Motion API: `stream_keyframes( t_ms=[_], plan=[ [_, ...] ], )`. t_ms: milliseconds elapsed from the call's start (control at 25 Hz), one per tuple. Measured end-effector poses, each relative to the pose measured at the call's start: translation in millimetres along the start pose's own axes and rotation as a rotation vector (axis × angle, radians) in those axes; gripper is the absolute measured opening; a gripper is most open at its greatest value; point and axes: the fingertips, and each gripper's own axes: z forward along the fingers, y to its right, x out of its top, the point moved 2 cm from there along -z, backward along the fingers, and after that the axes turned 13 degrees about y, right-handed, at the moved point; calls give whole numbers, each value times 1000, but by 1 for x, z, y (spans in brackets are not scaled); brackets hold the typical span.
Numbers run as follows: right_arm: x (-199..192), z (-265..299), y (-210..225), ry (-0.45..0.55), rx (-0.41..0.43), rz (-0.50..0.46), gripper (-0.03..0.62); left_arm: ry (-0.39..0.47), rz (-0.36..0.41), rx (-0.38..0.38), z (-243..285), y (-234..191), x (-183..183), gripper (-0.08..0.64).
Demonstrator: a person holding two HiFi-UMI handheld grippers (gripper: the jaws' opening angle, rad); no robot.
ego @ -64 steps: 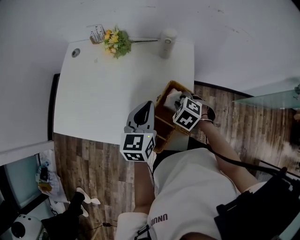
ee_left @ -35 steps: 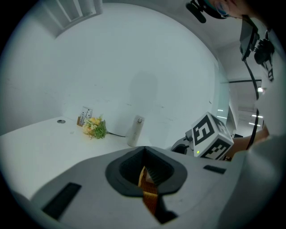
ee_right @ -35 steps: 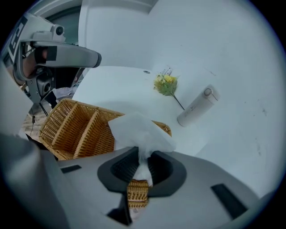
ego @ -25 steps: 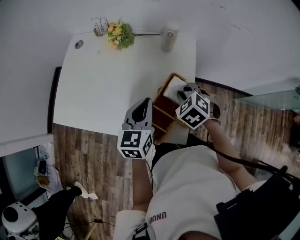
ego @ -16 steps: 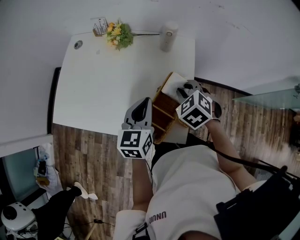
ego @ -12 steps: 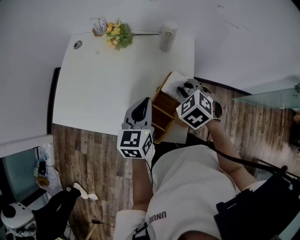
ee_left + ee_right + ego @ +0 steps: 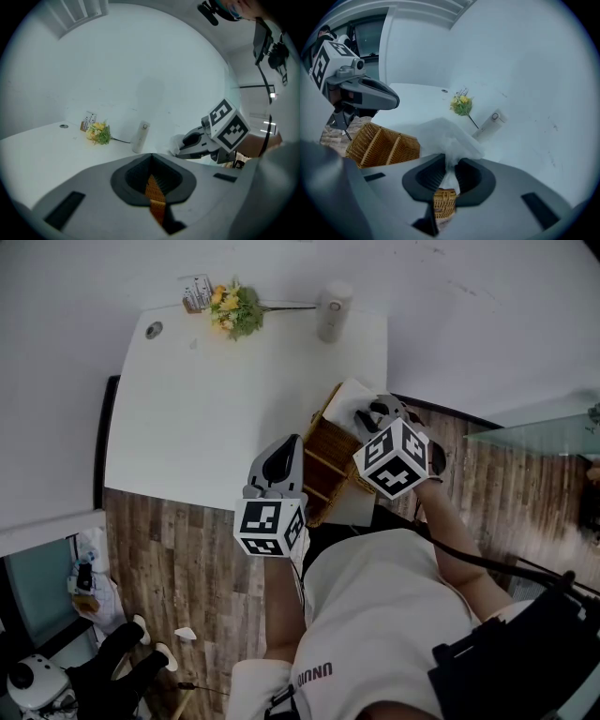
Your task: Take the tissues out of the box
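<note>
- Tissue [image 7: 443,133]: white and crumpled, pinched between the jaws of the right claw [image 7: 449,161], with the loose part spread out above them.
- In the head view, same tissue [image 7: 349,399] raised over the far end of the wicker box [image 7: 326,460], just above the rim.
- Right claw [image 7: 380,416]: closed down to a narrow gap on the tissue, tilted downward over the far end of the box.
- Wicker box [image 7: 379,145]: brown, with dividers inside, standing on the near right corner of the white counter [image 7: 216,409].
- Left claw [image 7: 278,463]: jaws together, nothing held, just beside the left side of the box.
- In the left gripper view, only a thin strip of wicker seen through the slit behind the closed tips of the left claw [image 7: 152,180].
- Yellow flowers [image 7: 232,310], a white cylinder [image 7: 333,310] and a small card [image 7: 195,292]: at the far edge of the counter, well apart from the box.
</note>
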Motion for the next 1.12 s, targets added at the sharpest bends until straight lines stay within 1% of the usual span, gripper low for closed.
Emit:
stream_keyframes(
  t_ms=[720,1120],
  plan=[
    [14,-11,13,50,-50,11,66,-5,1,0,0,0,-1,12],
    [26,-23,21,91,-98,-18,66,-4,1,0,-1,1,-1,12]
  ],
)
